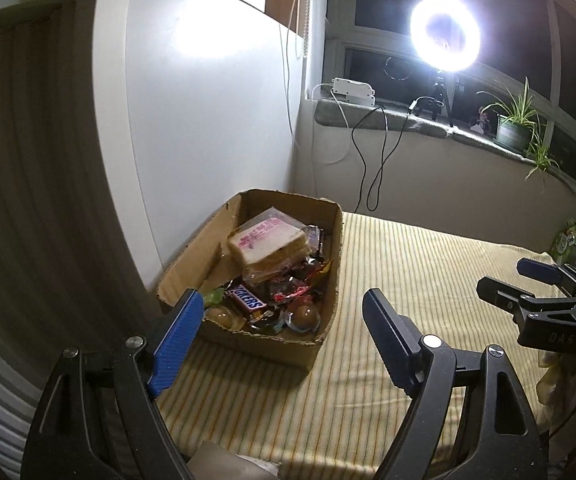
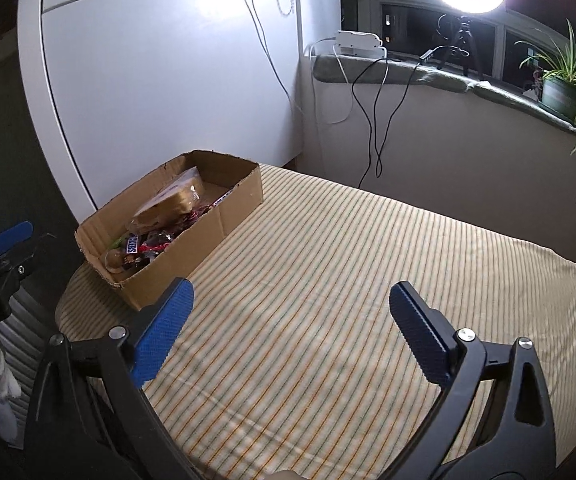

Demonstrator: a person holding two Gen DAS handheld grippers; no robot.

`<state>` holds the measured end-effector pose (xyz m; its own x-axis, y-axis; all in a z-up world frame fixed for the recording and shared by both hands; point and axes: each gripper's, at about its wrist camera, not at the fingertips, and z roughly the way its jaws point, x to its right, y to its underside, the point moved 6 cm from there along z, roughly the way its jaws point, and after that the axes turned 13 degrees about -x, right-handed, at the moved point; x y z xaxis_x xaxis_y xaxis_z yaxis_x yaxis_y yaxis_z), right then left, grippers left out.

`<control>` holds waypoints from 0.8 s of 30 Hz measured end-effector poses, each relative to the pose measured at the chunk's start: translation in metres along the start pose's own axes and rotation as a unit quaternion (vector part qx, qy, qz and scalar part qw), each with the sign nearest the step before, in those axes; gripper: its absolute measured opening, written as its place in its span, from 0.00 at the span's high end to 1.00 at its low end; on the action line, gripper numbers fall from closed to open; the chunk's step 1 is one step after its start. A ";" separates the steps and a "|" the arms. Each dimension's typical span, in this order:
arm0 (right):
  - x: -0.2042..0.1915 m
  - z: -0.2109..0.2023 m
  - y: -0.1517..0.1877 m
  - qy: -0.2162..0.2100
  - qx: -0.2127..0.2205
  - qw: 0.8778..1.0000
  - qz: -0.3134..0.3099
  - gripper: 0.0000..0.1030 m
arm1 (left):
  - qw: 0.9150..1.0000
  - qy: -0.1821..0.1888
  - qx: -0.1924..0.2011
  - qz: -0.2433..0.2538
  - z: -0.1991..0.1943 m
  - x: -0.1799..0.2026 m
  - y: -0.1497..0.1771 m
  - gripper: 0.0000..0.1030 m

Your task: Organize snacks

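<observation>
1. The left gripper (image 1: 284, 316) hangs nearest the left wrist camera, its blue-padded jaws spread wide with nothing between them; one pad overlaps the near corner of the cardboard box (image 1: 280, 344) in that view.
2. The right gripper (image 2: 291, 300) likewise stands wide apart and empty, over the bare striped cloth (image 2: 347, 300) to the right of the box.
3. The cloth, yellow with thin stripes, covers a flat surface; the box sits on its left edge.
4. Inside the box lie the snacks: a Snickers bar (image 1: 246, 300) near the front, round brown sweets in clear wrap (image 1: 305, 314) beside it, and a wrapped sandwich (image 1: 266, 246) propped on top toward the back.
5. A white cabinet panel (image 2: 168, 92) rises just behind and left of the box.
6. Farther back and right of the box, a window ledge (image 2: 427, 74) carries a white power strip (image 2: 359, 42), dangling black cables (image 2: 375, 120), a glaring ring light (image 1: 445, 34) on a tripod, and a potted plant (image 2: 563, 84); the window panes are dark.
</observation>
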<state>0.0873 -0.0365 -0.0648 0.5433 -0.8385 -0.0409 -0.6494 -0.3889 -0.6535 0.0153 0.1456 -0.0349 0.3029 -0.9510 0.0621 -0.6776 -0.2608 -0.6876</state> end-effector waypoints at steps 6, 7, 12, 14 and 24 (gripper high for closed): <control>-0.001 0.000 0.002 0.003 -0.001 1.000 -0.005 0.03 | 1.000 -0.001 0.000 0.001 0.000 0.002 0.000 0.20; -0.001 0.000 0.002 0.003 -0.001 1.000 -0.006 0.03 | 1.000 0.000 0.001 0.001 0.000 0.002 0.000 0.20; -0.005 0.003 0.004 0.002 -0.005 1.000 -0.011 0.03 | 1.000 -0.002 0.000 -0.001 0.000 0.001 0.001 0.20; -0.006 0.003 0.004 0.002 -0.005 1.000 -0.012 0.03 | 1.000 -0.002 -0.001 -0.002 0.001 0.000 0.001 0.20; -0.007 0.005 0.006 0.004 -0.009 1.000 -0.014 0.03 | 1.000 -0.002 -0.001 -0.004 0.002 -0.001 0.002 0.20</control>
<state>0.0822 -0.0307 -0.0727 0.5565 -0.8307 -0.0168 -0.6440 -0.4185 -0.6404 0.0149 0.1458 -0.0380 0.3111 -0.9482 0.0639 -0.6763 -0.2681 -0.6861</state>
